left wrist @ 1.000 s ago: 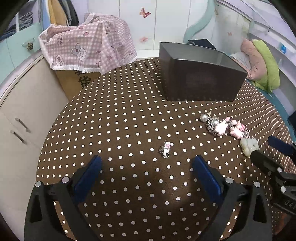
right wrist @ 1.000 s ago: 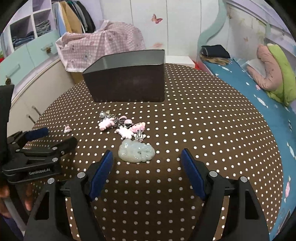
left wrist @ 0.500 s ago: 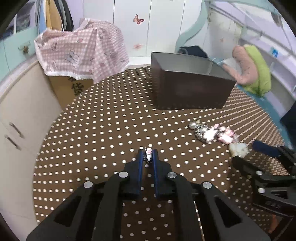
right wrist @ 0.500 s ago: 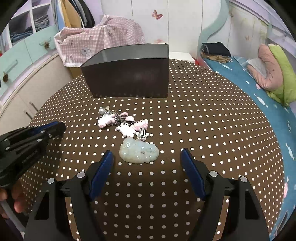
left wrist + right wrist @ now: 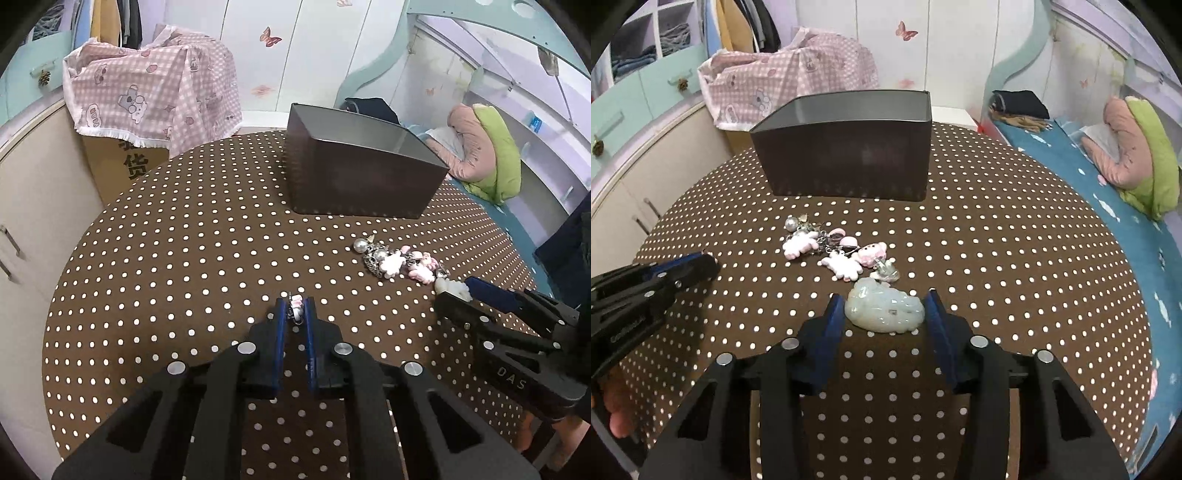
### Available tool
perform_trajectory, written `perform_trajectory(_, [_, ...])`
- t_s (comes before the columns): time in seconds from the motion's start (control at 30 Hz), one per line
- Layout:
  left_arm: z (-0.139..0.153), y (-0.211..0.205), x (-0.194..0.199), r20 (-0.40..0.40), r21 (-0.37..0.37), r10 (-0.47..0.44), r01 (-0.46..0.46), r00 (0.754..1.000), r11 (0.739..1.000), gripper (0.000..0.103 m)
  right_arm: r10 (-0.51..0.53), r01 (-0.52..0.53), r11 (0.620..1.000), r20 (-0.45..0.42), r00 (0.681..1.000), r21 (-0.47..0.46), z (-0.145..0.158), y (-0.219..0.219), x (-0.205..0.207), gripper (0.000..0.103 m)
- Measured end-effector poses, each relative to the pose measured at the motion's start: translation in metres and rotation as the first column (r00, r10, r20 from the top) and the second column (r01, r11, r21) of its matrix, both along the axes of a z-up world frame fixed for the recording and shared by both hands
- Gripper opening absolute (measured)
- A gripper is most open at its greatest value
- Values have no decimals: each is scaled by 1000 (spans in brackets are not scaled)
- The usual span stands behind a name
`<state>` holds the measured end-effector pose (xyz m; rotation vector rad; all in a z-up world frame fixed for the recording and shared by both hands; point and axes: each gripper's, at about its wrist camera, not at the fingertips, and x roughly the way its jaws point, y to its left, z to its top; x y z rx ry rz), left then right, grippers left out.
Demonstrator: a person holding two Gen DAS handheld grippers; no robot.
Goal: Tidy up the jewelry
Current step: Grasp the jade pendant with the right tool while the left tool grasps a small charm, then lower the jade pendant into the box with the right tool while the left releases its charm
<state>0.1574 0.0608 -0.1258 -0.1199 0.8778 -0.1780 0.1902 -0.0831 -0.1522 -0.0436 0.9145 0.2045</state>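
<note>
Both tools share one build. The left gripper (image 5: 295, 314) has a matte black plastic frame with triangular cut-outs in its two branching arms, round silver screw heads at the joints, and flat blue pads (image 5: 280, 325) lining the inner faces of its black fingers. The right gripper (image 5: 884, 314) shows the same black frame, silver screws and blue pads (image 5: 833, 321) — the pads look thick and slightly rounded at the front edge. Seen from the side, each body carries pale lettering: "DAS" reads on the right one, while the left one's is too blurred to read. Bare skin — fingertips of the person's left hand (image 5: 618, 424) — shows under its handle.
</note>
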Motion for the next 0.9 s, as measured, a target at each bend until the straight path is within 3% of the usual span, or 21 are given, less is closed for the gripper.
perform_trajectory(0.3, [24,-2,-2,43,-32,-35,37,998,999,8,-2,2,998,-3,1000,58,4,-18,-14,44])
perform_trajectory(0.6, [61,-10,13,120,-71,-83,92,989,993,8,-1,-8,991,72,997,132,39,-33,-18,44])
perform_trajectory(0.9, [87,-17,67,172,-67,-85,97,981,993,8,-2,-27,988,188,982,154,87,-27,38,44])
